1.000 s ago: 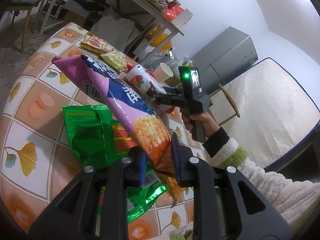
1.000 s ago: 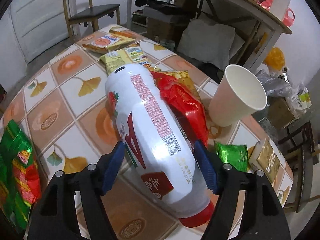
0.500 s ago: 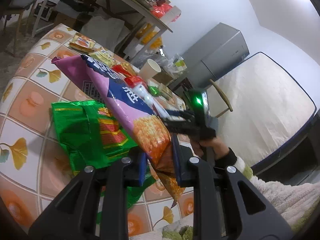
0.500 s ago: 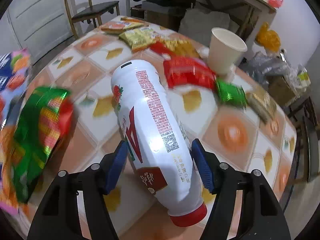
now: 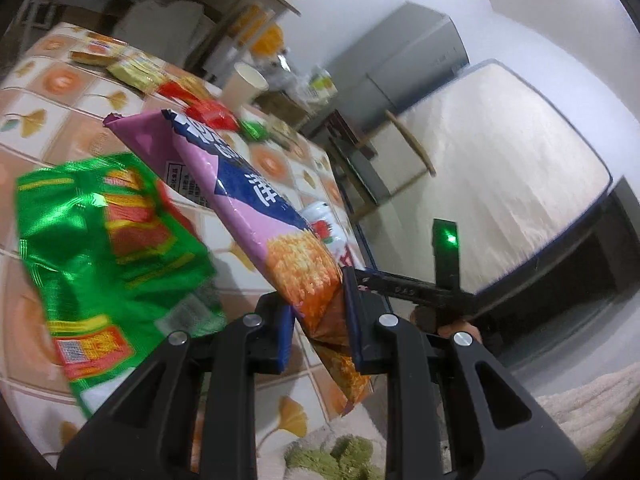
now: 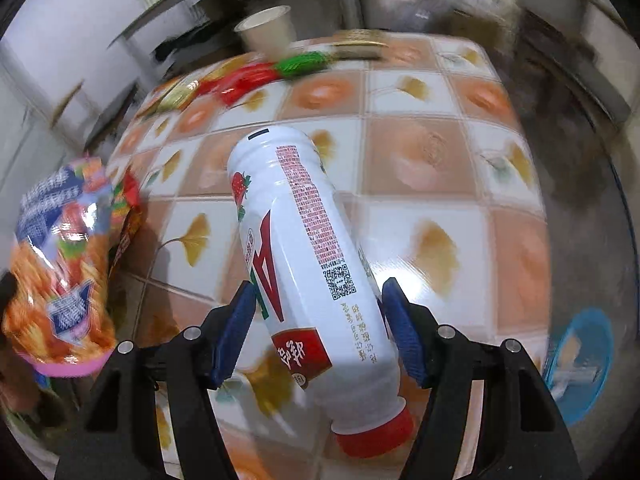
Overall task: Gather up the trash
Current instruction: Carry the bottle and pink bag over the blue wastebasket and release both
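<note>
My left gripper (image 5: 316,316) is shut on the lower end of a pink and blue snack bag (image 5: 240,200), held up over the tiled table (image 5: 60,80); a green snack bag (image 5: 108,240) hangs beside it, caught by the left finger. The pink bag also shows blurred in the right wrist view (image 6: 60,264). My right gripper (image 6: 316,320) is shut on a white drink bottle (image 6: 304,248) with a red cap, held above the table (image 6: 420,160). The bottle's end shows in the left wrist view (image 5: 324,224).
At the table's far side lie a paper cup (image 6: 268,32), red wrappers (image 6: 240,80), a green wrapper (image 6: 304,62) and yellow packets (image 5: 132,72). A blue bin (image 6: 580,356) stands on the floor right of the table. A mattress (image 5: 500,168) leans on the wall.
Both grippers have pulled back from the far side toward the table's near edge with their loads. The right gripper has swung right, and the blue bin has come into view.
</note>
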Motion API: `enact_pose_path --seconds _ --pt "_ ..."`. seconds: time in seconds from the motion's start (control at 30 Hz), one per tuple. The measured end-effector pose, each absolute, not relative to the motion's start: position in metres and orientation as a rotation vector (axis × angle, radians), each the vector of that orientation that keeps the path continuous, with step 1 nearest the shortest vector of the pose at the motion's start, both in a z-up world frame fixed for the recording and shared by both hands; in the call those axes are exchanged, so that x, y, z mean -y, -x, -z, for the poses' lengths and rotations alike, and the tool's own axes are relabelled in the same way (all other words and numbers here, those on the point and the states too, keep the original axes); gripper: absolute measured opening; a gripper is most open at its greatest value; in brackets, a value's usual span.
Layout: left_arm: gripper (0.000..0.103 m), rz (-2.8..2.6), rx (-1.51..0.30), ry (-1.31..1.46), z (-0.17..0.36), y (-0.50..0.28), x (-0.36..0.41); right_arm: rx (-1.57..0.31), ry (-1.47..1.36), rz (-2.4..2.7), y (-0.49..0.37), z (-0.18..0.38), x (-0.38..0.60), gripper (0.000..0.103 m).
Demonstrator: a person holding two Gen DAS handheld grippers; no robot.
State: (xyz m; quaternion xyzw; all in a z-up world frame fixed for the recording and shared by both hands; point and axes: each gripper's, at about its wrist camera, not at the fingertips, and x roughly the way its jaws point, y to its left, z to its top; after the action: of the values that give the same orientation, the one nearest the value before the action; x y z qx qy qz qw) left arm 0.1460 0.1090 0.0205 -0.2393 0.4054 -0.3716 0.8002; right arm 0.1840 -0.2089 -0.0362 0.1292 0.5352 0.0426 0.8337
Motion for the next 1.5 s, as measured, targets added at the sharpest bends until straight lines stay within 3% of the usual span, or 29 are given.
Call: enact_pose_path --seconds 0.2,0.6,1.27,1.33,1.5 --pt "0.020 0.797 -0.978 0.265 -0.001 -0.137 -0.048 -1.132 -0.481 0.008 -0.135 0.040 0.247 0.064" --pt "0.021 0.839 -1.128 0.292 0.038 -0.151 -0.009 -1.144 -0.516 -0.038 -0.122 0.039 0.263 0.069" --pt "0.020 0.765 -1.036 0.097 0.010 -0.132 0.026 -1.252 -0.431 -0.169 -0.152 0.058 0.240 0.070" --pt "0.020 0.759 -1.027 0.084 0.008 -0.130 0.027 -1.246 -0.456 -0.166 -0.151 0.060 0.243 0.063" --pt "0.020 0.748 -0.999 0.047 0.003 -0.126 0.032 -1.227 -0.503 -0.161 -0.147 0.061 0.248 0.062"
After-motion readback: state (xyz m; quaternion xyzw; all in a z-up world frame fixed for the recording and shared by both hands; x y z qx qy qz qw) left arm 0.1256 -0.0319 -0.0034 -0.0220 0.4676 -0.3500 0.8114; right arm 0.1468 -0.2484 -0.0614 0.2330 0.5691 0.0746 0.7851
